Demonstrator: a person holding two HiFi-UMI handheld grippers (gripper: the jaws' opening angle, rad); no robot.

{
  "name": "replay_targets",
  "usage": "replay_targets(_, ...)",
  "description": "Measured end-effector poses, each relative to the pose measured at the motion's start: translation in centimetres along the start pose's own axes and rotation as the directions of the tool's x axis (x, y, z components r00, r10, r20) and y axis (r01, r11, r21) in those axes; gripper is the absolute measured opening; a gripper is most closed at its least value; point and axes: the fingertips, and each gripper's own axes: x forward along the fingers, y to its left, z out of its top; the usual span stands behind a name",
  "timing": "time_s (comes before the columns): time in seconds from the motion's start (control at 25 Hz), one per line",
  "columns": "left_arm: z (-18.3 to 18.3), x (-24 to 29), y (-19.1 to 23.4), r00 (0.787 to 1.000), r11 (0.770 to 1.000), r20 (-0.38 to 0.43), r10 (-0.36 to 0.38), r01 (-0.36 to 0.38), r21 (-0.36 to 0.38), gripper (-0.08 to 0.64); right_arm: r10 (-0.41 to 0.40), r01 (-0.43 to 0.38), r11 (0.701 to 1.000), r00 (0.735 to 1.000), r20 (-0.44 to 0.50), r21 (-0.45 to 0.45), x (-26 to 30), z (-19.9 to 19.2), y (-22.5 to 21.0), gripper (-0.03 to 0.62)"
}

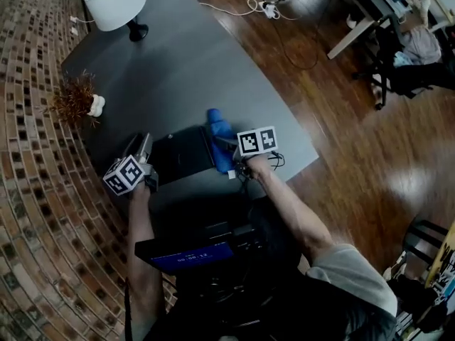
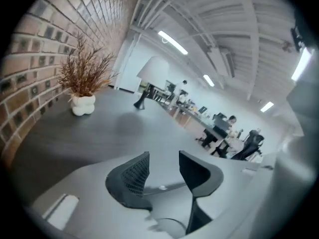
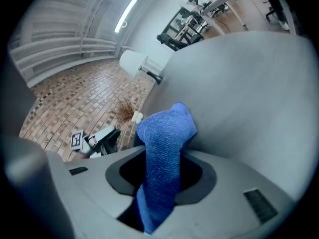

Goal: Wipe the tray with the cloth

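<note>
Your right claw (image 3: pixel 162 172) is clenched on the blue cloth (image 3: pixel 167 128), held at the right edge of the dark tray (image 1: pixel 181 156) on the table (image 1: pixel 199 69), presumably to start wiping, while your left claw (image 2: pixel 164 169) (jaws apart, empty) hovers by its left edge, likely to steady it.

1. Tray (image 1: pixel 181 155) is set on table (image 1: pixel 185 69), near the front edge.
2. Cloth (image 1: pixel 219 139) is found at the tray's right side.
3. Plant (image 1: pixel 75 99) is placed at the table's left edge, lamp (image 1: pixel 114 2) far behind.
</note>
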Motion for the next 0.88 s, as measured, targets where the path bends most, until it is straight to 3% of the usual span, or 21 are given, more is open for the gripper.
replay_targets(0.04,-0.4,-1.3,-2.5,0.997,0.997,0.036,-0.073,0.074,-0.021,0.178,0.018,-0.017,1.0,0.999,0.034,-0.022,-0.8,1.6,0.2,0.138)
replay_targets(0.12,-2.8,-3.4,-7.2,0.973,0.97,0.067,-0.219,0.225,-0.092,0.149,0.084,-0.079,0.993,0.994,0.069,-0.085,-1.5,5.2,1.4,0.138)
replay_targets(0.2,-6.4,-4.2,-9.7,0.957,0.945,0.046,-0.286,0.29,-0.152,0.149,0.157,-0.151,0.982,0.987,0.039,-0.113,-0.6,7.3,2.8,0.138)
replay_targets(0.32,-9.9,-4.2,-9.8,0.967,0.95,0.026,-0.252,0.253,-0.183,0.153,0.213,-0.214,0.975,0.977,-0.027,-0.063,2.4,6.8,3.5,0.139)
replay_targets(0.44,-10.8,-4.3,-8.9,0.974,0.955,0.05,-0.221,0.227,-0.192,0.14,0.238,-0.238,0.971,0.97,-0.045,-0.012,2.0,4.2,4.0,0.14)
replay_targets(0.6,-11.2,-4.2,-9.0,0.972,0.952,0.058,-0.226,0.233,-0.198,0.117,0.246,-0.256,0.966,0.947,-0.205,-0.023,-1.7,-4.2,5.3,0.14)
replay_targets(0.68,-11.4,-4.2,-9.1,0.975,0.953,0.059,-0.214,0.221,-0.206,0.117,0.178,-0.198,0.979,0.941,-0.287,-0.041,-3.4,-7.3,3.7,0.14)
replay_targets(0.76,-11.3,-4.2,-9.1,0.976,0.952,0.059,-0.209,0.217,-0.215,0.117,0.057,-0.086,0.99,0.969,-0.241,-0.109,-3.8,-5.6,0.9,0.14)
replay_targets(0.88,-11.1,-4.0,-9.1,0.976,0.952,0.064,-0.207,0.216,-0.215,0.117,-0.013,0.008,0.993,0.999,-0.042,-0.12,-1.4,2.7,-0.7,0.14)
